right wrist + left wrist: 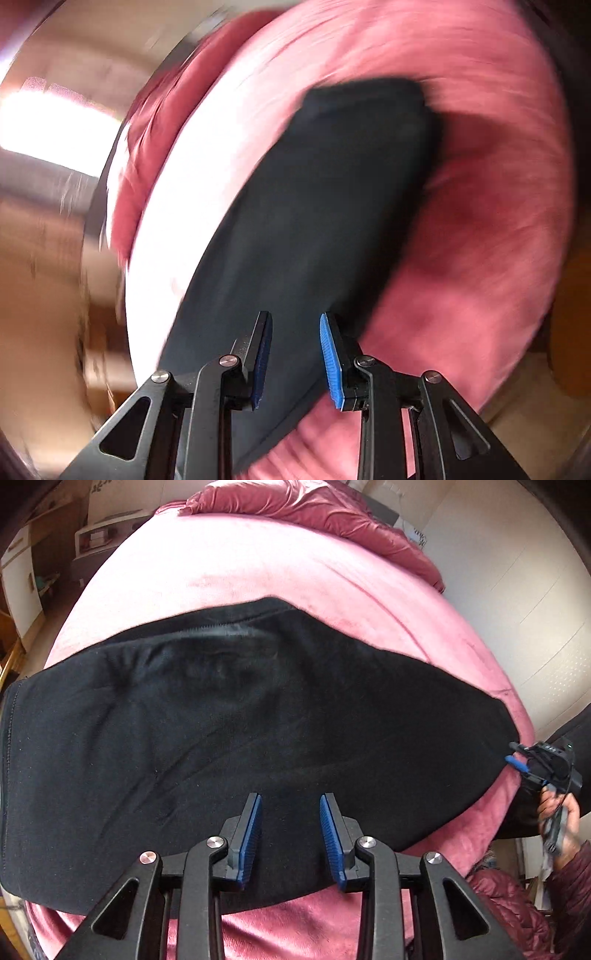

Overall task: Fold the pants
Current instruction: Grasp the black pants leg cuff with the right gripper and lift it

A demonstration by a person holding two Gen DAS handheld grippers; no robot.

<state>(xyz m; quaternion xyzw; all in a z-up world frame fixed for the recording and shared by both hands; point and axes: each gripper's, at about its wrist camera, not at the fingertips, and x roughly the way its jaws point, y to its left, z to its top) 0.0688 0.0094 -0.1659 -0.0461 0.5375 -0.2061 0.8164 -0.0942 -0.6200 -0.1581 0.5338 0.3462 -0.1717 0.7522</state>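
Note:
Black pants (221, 720) lie flat and lengthwise across a pink bed cover (258, 572), one stitched end at the left. My left gripper (291, 797) hovers over their near edge, jaws apart, with only cloth showing beneath the gap. My right gripper (515, 760) is at the pants' narrow right end, held by a person's hand (557, 819). The right wrist view is motion-blurred: the right gripper (295, 315) stands with its blue pads apart over the near end of the pants (332, 184), which stretch away from it. Nothing is pinched between the pads.
A crumpled dark pink quilt (332, 513) is heaped at the bed's far side. A light wall (517, 609) runs along the right. Cabinets and shelves (22, 590) stand to the left. A maroon padded sleeve (517, 904) is at the lower right.

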